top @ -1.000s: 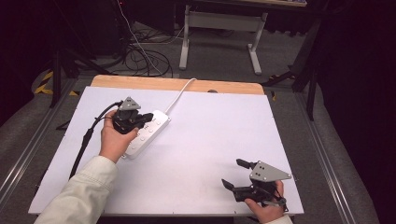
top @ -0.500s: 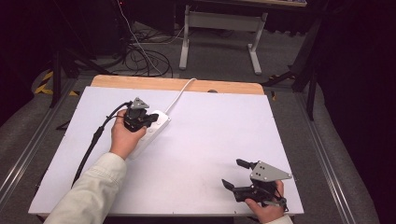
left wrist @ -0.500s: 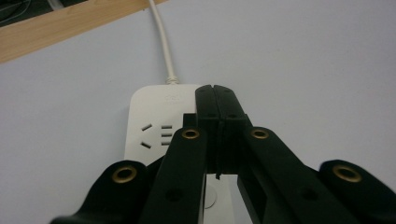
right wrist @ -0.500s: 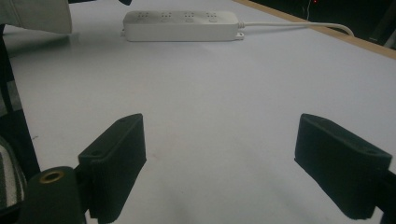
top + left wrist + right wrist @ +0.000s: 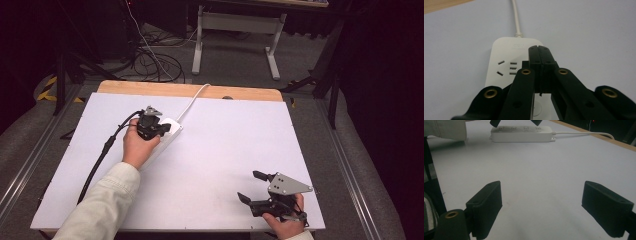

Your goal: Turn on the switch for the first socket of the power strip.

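A white power strip [image 5: 171, 131] lies at the table's left middle, and its white cord [image 5: 193, 99] runs off over the far edge. My left gripper [image 5: 159, 126] hovers over the strip's far end. In the left gripper view the left gripper [image 5: 539, 51] is shut, jaws pressed together with nothing between them, above the power strip [image 5: 504, 50] beside a socket. My right gripper [image 5: 248, 185] rests near the front right edge, open. The right gripper view has the right gripper [image 5: 546, 205] with jaws wide apart over bare table, and the power strip [image 5: 524, 130] far off.
The white table top [image 5: 235, 140] has a wooden strip [image 5: 190, 90] along its far edge. A black cable [image 5: 100, 160] trails from the left gripper toward the front left. A pale sleeve [image 5: 102, 207] comes in from the bottom left. Cables and a desk frame sit on the floor beyond.
My left gripper has slid a little along the power strip toward its corded end. The right gripper has stayed where it was, open.
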